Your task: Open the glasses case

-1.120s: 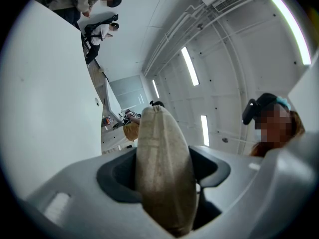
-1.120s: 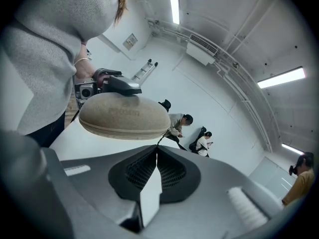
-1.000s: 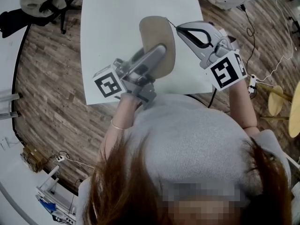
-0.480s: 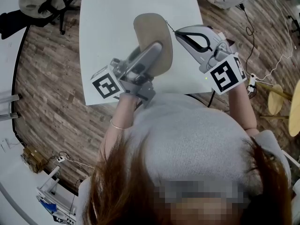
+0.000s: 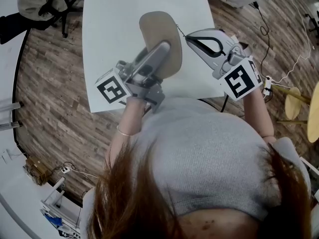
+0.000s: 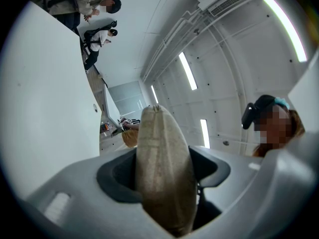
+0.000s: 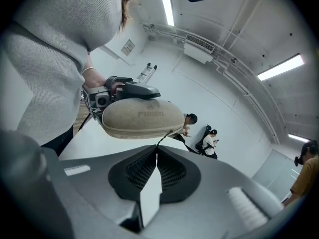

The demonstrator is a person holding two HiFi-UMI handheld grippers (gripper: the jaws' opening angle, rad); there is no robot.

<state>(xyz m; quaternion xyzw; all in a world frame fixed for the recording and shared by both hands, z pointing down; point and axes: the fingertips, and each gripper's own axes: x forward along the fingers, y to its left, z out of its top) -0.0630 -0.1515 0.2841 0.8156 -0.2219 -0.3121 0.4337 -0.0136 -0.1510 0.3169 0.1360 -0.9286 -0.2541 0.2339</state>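
Note:
A tan oval glasses case (image 5: 155, 31) hangs above the white table (image 5: 112, 44), and my left gripper (image 5: 163, 50) is shut on its near end. In the left gripper view the case (image 6: 162, 168) stands edge-on between the two jaws and fills the gap. A thin dark zipper pull cord (image 5: 180, 30) runs from the case's right edge to my right gripper (image 5: 189, 37). In the right gripper view the closed case (image 7: 142, 118) floats just ahead. The cord (image 7: 163, 139) drops from it into the tips of the right gripper (image 7: 157, 154), whose jaws meet on it.
The table's near edge lies just in front of the person's grey sweater (image 5: 199, 153). A chair with clothing (image 5: 40, 4) stands at the far left. Round stools (image 5: 299, 108) and cables lie on the wood floor to the right. Two people (image 7: 209, 141) stand far off.

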